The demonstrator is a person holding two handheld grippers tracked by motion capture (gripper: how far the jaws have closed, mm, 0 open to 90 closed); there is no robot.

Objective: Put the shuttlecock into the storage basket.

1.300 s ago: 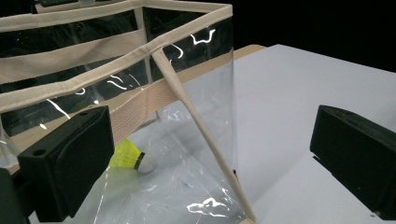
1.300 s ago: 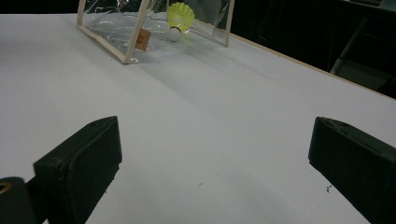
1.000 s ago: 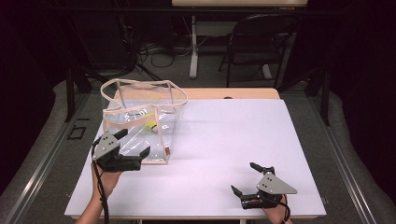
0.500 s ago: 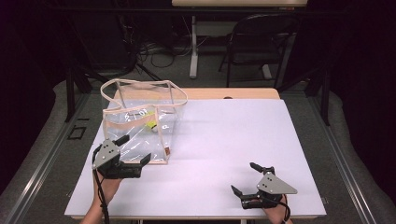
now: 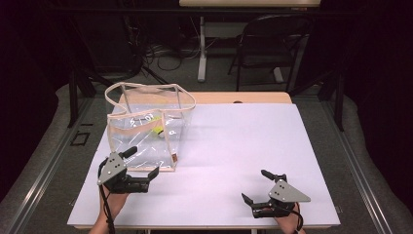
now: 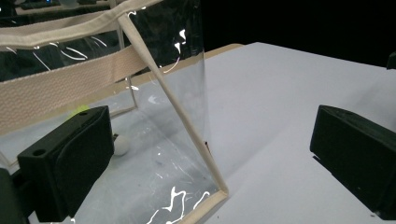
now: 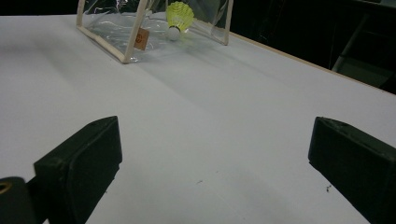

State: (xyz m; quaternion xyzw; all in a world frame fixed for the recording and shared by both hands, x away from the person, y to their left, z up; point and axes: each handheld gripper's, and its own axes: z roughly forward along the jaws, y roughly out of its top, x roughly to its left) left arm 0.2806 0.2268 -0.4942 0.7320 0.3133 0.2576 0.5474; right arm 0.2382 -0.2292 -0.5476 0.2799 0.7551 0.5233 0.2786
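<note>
A clear plastic tote bag [image 5: 141, 141] with beige trim stands upright on the left of the white table [image 5: 243, 136]. Inside it lies a yellow shuttlecock [image 5: 157, 130]. My left gripper [image 5: 144, 161] is open just in front of the bag's near right corner, holding nothing. In the left gripper view the bag's corner seam [image 6: 187, 121] stands between the two jaws of the left gripper [image 6: 212, 158], and the shuttlecock's white cork [image 6: 120, 145] shows through the plastic. My right gripper [image 5: 253, 185] is open and holds nothing near the front right edge. The right gripper [image 7: 215, 172] faces the bag [image 7: 126, 28] and shuttlecock [image 7: 179, 16] far off.
A black folding chair [image 5: 272, 44] and a desk leg with cables stand beyond the table's far edge. A wooden strip [image 5: 234, 97] runs along the far side. Wide white surface lies between the bag and the right gripper.
The left gripper has drawn back from the bag toward the near edge of the table, still open. The right gripper and the bag have stayed put.
</note>
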